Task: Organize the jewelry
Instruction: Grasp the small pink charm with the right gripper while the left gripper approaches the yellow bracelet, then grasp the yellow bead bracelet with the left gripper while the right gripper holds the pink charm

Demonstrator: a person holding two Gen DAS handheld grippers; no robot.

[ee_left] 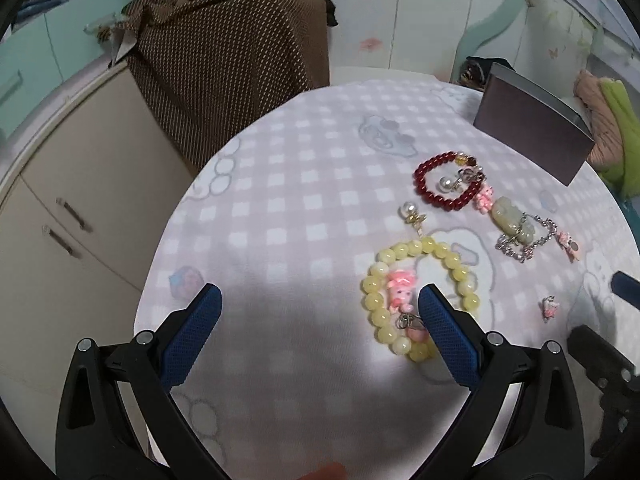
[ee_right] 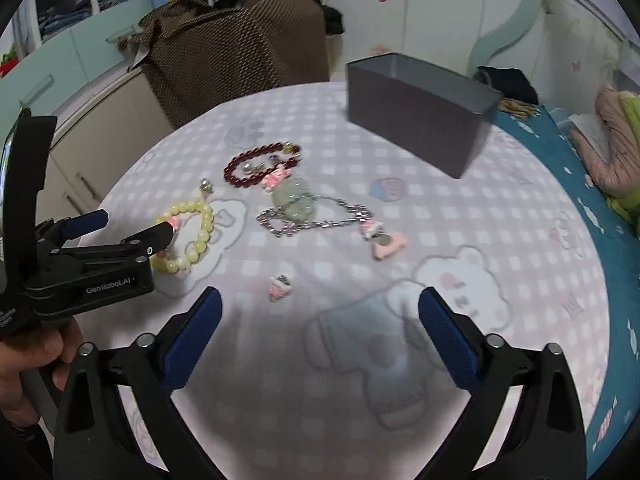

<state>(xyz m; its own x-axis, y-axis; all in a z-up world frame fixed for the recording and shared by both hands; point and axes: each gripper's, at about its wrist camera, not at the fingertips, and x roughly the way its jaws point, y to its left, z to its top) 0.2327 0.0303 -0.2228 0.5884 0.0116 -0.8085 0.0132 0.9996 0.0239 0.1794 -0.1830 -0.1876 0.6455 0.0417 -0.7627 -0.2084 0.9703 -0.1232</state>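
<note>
1. We've got both hand-held grippers angled down over the checked surface (ee_right: 460, 208), nothing picked up yet. The jewelry lies scattered, and the dark open box (ee_right: 416, 120) sits at the far side, well beyond the right hand-held gripper (ee_right: 320, 312).

2. Left hand-held gripper (ee_left: 320, 308): jaws spread wide, empty. The yellow bead bracelet (ee_left: 420, 296) lies flat just off its right finger (ee_left: 448, 332), which covers part of the loop. So the bracelet is to the right of the gap, not inside it. A pink charm (ee_left: 400, 290) sits inside the ring.

3. Right hand-held gripper: jaws wide too, nothing between them. The small pink charm (ee_right: 280, 288) lies just ahead, toward its left finger.

4. The bracelet is a round loop, so it has no real long axis. Its charm end points back toward us.

5. Left hand is clearly the nearer one for the bracelet. Our guess: it needs to slide right so one side of the bead ring falls between the fingers.

6. The red bracelet (ee_left: 444, 184) and silver chain (ee_right: 320, 216) lie farther ahead.
</note>
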